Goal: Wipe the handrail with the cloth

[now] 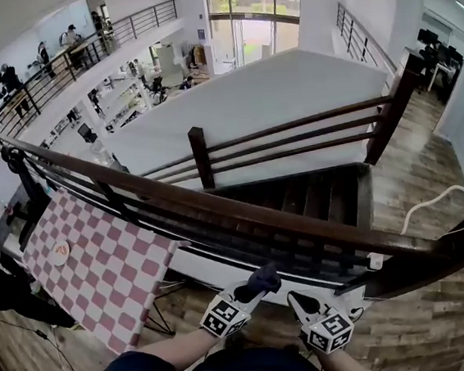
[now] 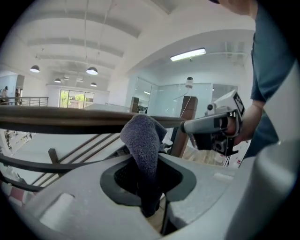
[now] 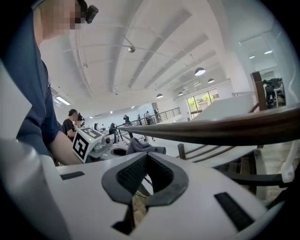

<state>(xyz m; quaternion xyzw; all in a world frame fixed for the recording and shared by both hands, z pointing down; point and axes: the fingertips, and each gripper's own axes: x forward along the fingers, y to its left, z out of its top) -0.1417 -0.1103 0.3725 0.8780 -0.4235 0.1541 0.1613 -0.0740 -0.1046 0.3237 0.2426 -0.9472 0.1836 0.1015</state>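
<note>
The dark brown wooden handrail (image 1: 218, 207) runs diagonally from upper left to lower right in the head view. Just below it, my left gripper (image 1: 255, 290) is shut on a dark grey cloth (image 1: 266, 278). In the left gripper view the cloth (image 2: 143, 145) stands up from the jaws and reaches the height of the handrail (image 2: 61, 121); whether it touches the rail I cannot tell. My right gripper (image 1: 299, 302) is beside the left one, shut with nothing in it, and lies under the handrail (image 3: 225, 131). From the right gripper view the cloth (image 3: 140, 146) shows to the left.
Beyond the rail at left, a pink and white checkered board (image 1: 101, 268) leans on a stand. A dark staircase (image 1: 315, 192) drops away behind the railing's lower bars. A white cable (image 1: 431, 201) hangs over the rail at right. Wood floor (image 1: 429, 333) lies underfoot.
</note>
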